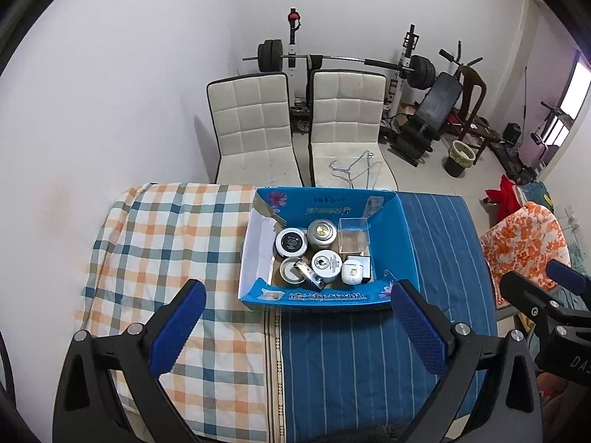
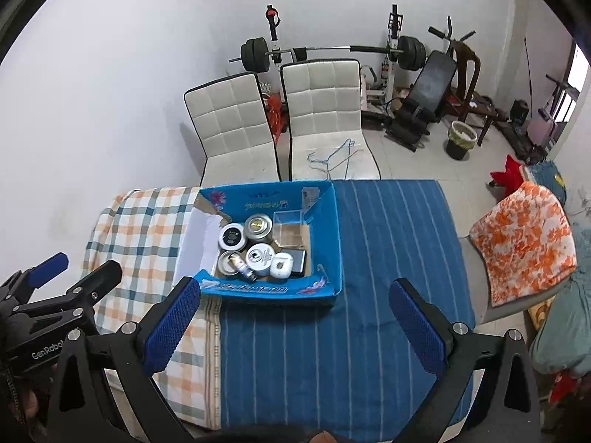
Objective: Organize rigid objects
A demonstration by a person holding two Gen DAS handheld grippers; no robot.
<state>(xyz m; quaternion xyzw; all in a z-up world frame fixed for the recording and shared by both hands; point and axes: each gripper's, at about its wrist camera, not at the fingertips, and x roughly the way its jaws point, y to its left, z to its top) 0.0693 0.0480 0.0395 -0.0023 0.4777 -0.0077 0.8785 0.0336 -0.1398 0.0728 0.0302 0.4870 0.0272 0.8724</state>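
Both grippers hover empty above the desk (image 1: 332,369), left gripper (image 1: 299,328) and right gripper (image 2: 291,326) with fingers spread wide. Beyond the fingertips sits the blue box (image 1: 404,243) holding jars and small containers.

The print on the blue box (image 1: 328,297) is too small to be read. A dark item (image 2: 300,260) is half hidden behind the white case (image 2: 281,265).
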